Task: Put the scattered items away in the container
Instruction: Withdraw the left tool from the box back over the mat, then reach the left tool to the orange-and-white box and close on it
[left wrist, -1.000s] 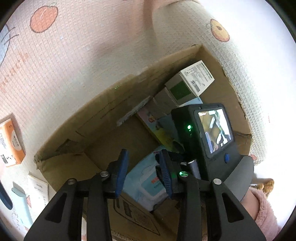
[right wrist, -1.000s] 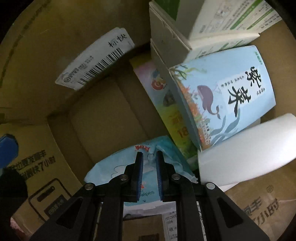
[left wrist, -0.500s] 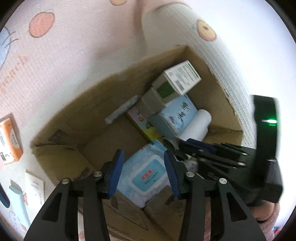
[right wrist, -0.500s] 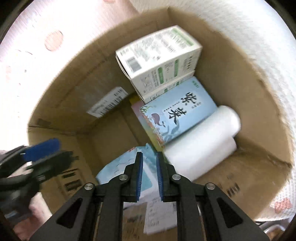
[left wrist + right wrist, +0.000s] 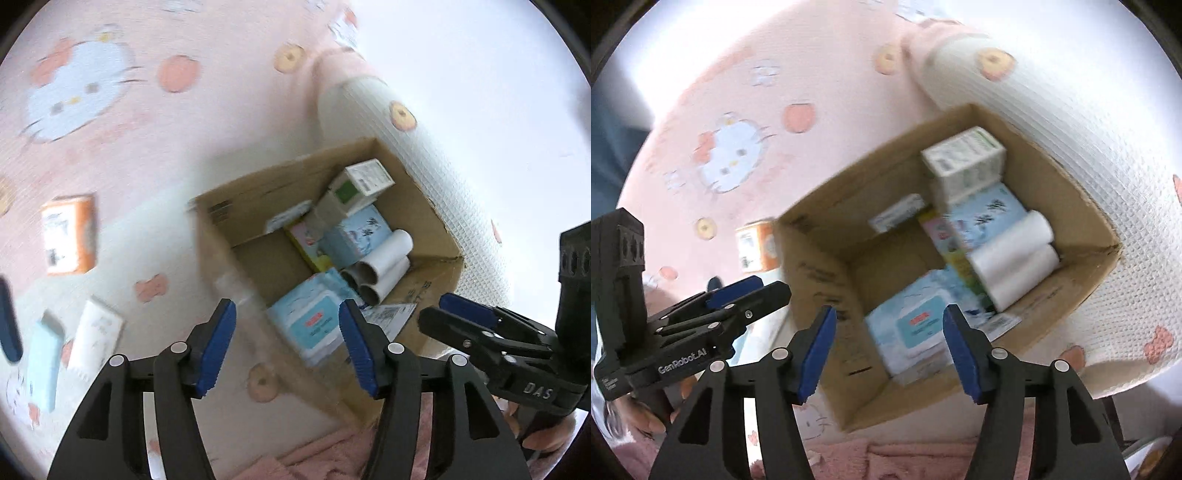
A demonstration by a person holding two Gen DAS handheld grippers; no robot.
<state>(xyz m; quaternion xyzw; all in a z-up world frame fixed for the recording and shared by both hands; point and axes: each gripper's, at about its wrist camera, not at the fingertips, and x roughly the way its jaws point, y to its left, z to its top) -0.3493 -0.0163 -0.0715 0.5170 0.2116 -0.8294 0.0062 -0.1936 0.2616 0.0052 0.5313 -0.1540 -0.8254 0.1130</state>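
Pink cartoon-cat play mat as floor, rolled white edge, bright, perhaps window-lit, washed-out surroundings.

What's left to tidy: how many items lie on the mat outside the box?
3: an orange box at left, a light blue pack and a white packet lower left. A dark shape at the edge is unclear; others may be hidden.

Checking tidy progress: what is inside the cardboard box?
In the cardboard box: a wet-wipes pack, two white rolls, a light-blue packet, a white-green carton and a colourful flat pack. Anything beneath them is covered.
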